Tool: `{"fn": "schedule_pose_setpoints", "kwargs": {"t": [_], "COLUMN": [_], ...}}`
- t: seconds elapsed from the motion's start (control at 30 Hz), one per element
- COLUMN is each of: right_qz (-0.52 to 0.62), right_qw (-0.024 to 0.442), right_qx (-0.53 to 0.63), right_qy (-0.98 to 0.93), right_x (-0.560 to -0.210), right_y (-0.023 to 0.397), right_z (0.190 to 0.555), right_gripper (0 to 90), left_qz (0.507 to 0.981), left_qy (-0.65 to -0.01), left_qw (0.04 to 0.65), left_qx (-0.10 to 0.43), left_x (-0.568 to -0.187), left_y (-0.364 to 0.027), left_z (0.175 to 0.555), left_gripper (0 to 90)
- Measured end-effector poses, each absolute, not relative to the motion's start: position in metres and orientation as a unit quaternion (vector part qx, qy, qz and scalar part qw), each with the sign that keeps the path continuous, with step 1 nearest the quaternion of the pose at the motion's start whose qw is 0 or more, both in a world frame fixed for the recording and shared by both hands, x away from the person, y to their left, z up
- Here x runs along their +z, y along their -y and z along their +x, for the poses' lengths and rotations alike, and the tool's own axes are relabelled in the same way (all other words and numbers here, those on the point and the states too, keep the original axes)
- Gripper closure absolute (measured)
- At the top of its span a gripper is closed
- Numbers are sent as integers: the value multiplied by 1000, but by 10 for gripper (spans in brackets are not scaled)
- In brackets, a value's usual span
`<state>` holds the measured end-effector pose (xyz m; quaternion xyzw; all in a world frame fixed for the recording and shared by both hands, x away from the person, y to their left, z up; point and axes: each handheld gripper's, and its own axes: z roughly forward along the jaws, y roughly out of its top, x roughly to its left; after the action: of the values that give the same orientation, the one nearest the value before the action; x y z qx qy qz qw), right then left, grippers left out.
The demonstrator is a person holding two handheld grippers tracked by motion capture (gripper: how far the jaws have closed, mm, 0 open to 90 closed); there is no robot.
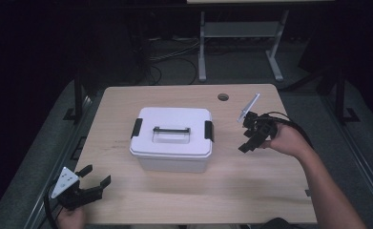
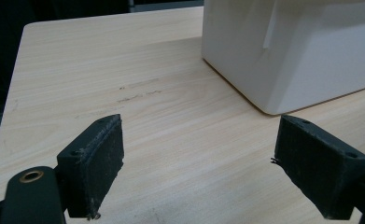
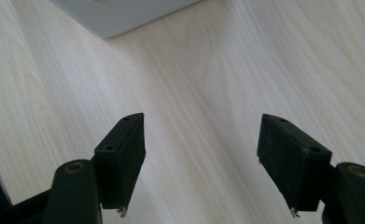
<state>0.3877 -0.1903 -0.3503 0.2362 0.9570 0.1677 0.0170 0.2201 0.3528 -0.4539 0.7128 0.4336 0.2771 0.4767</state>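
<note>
A white lidded storage box (image 1: 172, 138) with a black handle (image 1: 171, 130) and black side latches stands mid-table. My left gripper (image 1: 96, 176) hovers at the table's front left corner, open and empty; its own view has the box's lower corner (image 2: 283, 56) ahead to the right of the left gripper (image 2: 199, 158). To the right of the box a hand holds my right gripper (image 1: 247, 139), tilted down toward the tabletop. In its own view the right gripper (image 3: 201, 154) stands open over bare wood, with an edge of the box (image 3: 119, 14) at the top.
The light wooden table (image 1: 127, 200) has a round cable hole (image 1: 223, 97) near its far edge. Beyond it, a white desk frame (image 1: 241, 43) and cables lie on the dark floor. A forearm (image 1: 327, 191) comes in from the lower right.
</note>
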Motion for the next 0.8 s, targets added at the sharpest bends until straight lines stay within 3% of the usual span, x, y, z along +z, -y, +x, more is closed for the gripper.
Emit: {"fn": "schedule_pose_setpoints", "kwargs": {"t": [0.8], "right_qz": [252], "right_qw": [12], "right_qx": [171], "right_qy": [-952], "right_x": [-359], "right_y": [206], "right_z": [382], "right_gripper": [310], "left_qz": [715], "left_qy": [-430], "left_qw": [477], "left_qx": [276], "left_x": [-454], "left_y": [-351], "left_z": [223], "left_gripper": [150]}}
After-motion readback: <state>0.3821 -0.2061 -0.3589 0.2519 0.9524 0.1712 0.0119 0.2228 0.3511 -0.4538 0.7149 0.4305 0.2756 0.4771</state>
